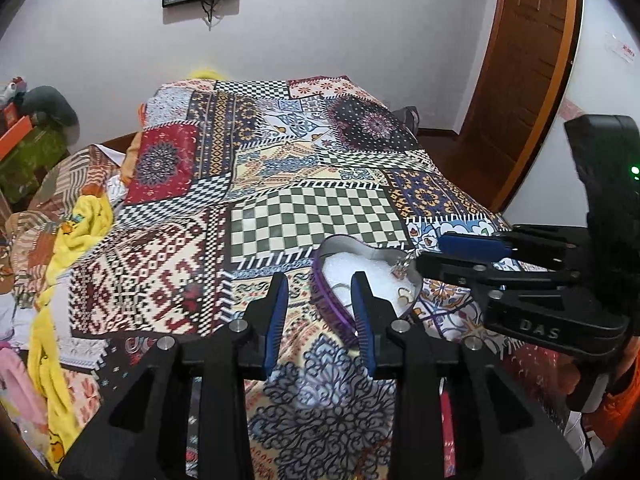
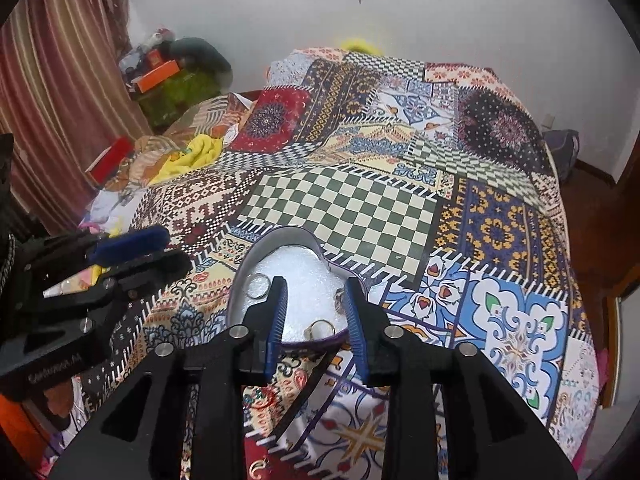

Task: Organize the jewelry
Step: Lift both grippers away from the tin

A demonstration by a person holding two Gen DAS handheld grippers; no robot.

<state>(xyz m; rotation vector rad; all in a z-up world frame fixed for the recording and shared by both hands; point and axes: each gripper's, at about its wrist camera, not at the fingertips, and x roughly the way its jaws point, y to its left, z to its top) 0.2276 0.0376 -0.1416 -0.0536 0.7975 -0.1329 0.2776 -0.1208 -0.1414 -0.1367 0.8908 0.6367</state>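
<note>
Left wrist view: the left gripper (image 1: 320, 308) has its fingers spread wide with nothing between them, poised over the near edge of the bed (image 1: 312, 208), just short of the purple heart-shaped tin (image 1: 340, 312). The tin lies open on the patchwork bedspread, its white lining carrying a thin hoop and a gold ring (image 1: 404, 294). At the tin's right rim the right gripper (image 1: 424, 258) reaches in from the side, with a small silvery piece (image 1: 400, 268) hanging at its fingertips; whether it is gripped or just released I cannot tell here.

Right wrist view: the right gripper's (image 2: 316, 304) fingers stand well apart over the tin (image 2: 256, 256), nothing visibly pinched. Inside lie a silver ring (image 2: 257, 286), a gold hoop (image 2: 320, 328) and a silvery piece (image 2: 340, 300) by the right finger.

Judging by this, several pieces are already in the tin; no loose jewelry shows on the bedspread, so the sorting looks nearly finished.
</note>
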